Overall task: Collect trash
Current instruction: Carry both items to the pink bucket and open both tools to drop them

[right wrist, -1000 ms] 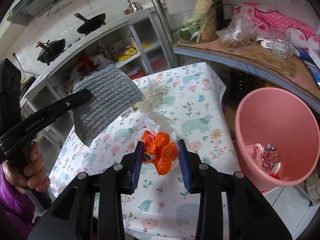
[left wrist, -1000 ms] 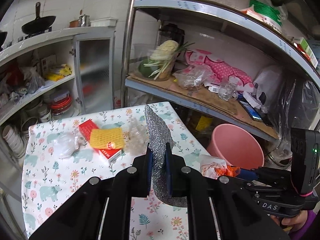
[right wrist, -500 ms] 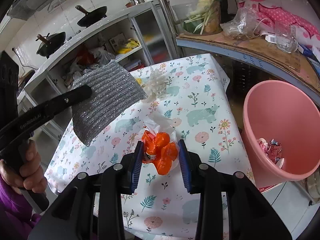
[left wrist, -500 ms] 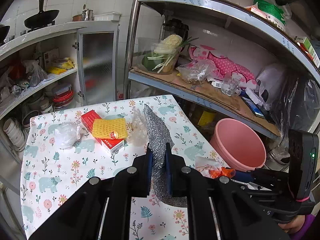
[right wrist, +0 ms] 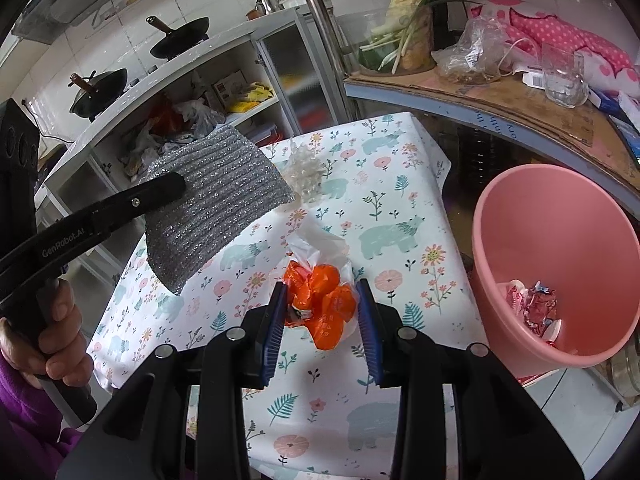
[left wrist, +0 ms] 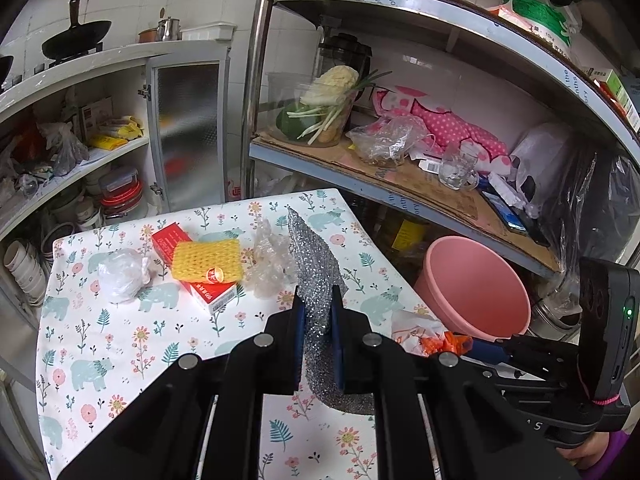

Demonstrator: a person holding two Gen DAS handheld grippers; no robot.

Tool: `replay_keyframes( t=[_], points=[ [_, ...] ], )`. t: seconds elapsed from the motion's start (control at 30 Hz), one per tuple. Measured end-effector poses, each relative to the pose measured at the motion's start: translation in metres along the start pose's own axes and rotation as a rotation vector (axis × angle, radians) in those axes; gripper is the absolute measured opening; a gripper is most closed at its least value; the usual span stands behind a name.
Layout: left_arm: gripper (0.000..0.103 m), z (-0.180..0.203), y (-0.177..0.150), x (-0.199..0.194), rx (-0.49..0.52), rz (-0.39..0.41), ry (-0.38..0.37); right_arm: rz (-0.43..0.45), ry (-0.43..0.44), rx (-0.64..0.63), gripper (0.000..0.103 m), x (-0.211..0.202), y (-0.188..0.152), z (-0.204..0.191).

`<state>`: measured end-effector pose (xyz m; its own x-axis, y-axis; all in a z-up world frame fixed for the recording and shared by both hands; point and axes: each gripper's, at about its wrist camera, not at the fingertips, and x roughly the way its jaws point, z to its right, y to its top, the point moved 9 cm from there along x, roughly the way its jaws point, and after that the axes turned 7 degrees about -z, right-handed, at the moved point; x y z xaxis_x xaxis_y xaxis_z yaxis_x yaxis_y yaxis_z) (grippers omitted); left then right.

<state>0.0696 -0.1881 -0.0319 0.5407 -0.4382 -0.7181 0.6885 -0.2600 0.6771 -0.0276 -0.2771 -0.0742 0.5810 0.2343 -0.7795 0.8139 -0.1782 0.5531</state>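
Both grippers were built in matte black, with blue ribbed pads point(right wrist: 273, 332) lining the jaws and silver screws behind them. "GenRobot.AI" was printed on the left gripper point(right wrist: 164, 188); a purple sleeve point(right wrist: 16, 420) was worn.

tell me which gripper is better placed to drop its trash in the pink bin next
Right gripper: its orange wrapper bag sits beside the pink bin. The left gripper, holding the silver scouring pad, is farther away.
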Motion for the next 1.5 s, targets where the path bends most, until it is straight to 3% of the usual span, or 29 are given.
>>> replay_keyframes(
  t=[1.5],
  points=[
    [0.011,0.147,0.04,0.06,0.196,-0.042,-0.184,0.164,-0.244,0.304,0.036,-0.075,0.003,0.165]
  ],
)
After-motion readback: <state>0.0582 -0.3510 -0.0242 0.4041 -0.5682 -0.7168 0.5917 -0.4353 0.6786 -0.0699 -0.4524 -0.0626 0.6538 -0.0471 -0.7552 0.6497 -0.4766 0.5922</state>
